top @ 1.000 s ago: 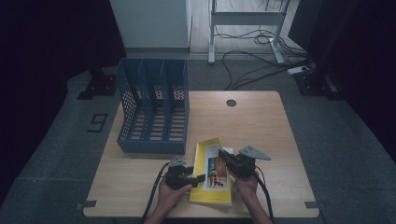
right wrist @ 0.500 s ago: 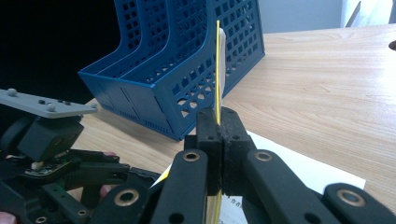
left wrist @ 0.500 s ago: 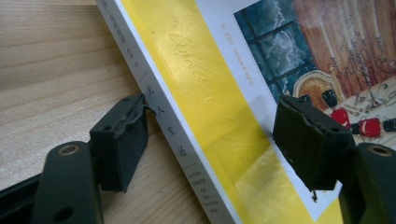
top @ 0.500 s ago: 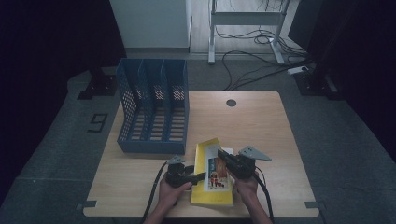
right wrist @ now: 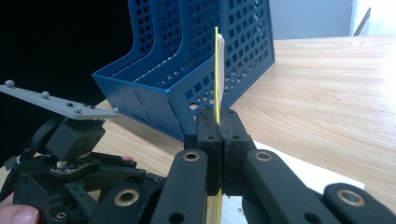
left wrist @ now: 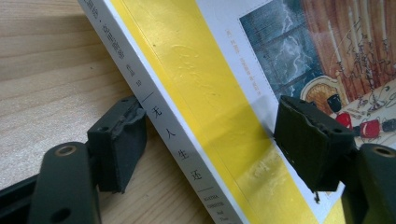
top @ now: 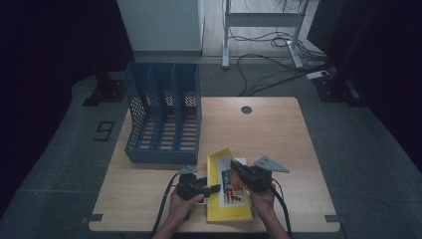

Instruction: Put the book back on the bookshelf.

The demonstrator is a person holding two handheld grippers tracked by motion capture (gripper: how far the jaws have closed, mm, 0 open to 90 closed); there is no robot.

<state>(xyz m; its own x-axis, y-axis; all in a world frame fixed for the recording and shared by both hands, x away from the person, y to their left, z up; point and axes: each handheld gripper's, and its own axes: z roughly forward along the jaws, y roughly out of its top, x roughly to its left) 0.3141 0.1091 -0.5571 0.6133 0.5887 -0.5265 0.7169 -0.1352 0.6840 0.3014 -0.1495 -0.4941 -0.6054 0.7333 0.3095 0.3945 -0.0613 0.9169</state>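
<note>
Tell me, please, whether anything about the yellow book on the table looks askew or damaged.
The yellow book lies crooked to the table edge, its front cover pinched and lifted by the right hand-held gripper. The cover shows small dents near the spine in the left gripper view.

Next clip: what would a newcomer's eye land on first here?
The yellow book at the table's near edge, its cover pinched shut in the right tongs. The left tongs straddle its spine, open. Behind stands a blue file rack.

One yellow book [top: 226, 191], one blue three-slot file rack [top: 164, 117], two grippers.
</note>
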